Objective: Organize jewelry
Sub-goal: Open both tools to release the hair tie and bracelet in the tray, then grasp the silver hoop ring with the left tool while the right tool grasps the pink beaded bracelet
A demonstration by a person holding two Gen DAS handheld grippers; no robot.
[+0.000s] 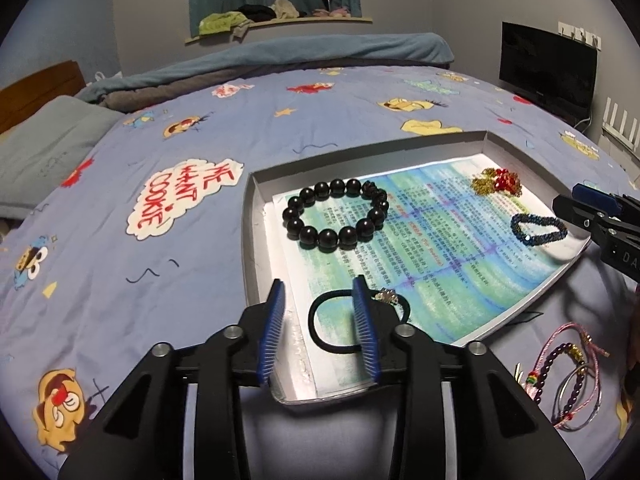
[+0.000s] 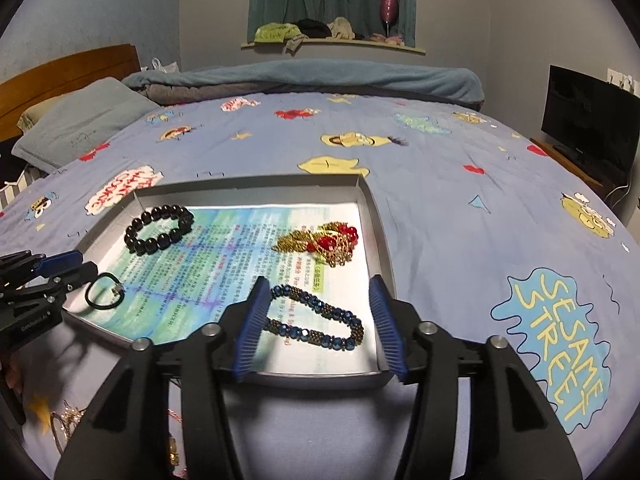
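Jewelry pieces are lying in a shallow grey cardboard tray (image 1: 256,216) lined with a printed blue-green paper sheet (image 1: 440,248), the tray sitting on a blue cartoon-print bedspread (image 1: 160,128).

Left gripper (image 1: 319,332): its blue-padded fingers are standing apart, holding nothing, hovering over the tray's near-left corner. One finger is overlapping a black elastic hair tie with a small metal charm (image 1: 340,320), which is lying flat just inside that corner.

Right gripper (image 2: 324,324): its fingers are spread wide, empty, poised over the tray's near-right corner. Between them is lying a blue beaded bracelet with bronze accents (image 2: 316,318), flattened into an elongated loop, its long axis running from upper left to lower right in the right wrist view.

Beyond it, a gold chain piece with red beads (image 2: 328,242) is lying bunched near the far-right corner. A black round-bead bracelet (image 1: 336,214) is resting as an open ring in the far-left part of the tray.

Left wrist view only: a loose cluster of pink cord, purple bead and thin wire bracelets (image 1: 572,384) is lying on the bedspread outside the tray. The right wrist view is showing only a blurred fragment of it, beside the gripper body.
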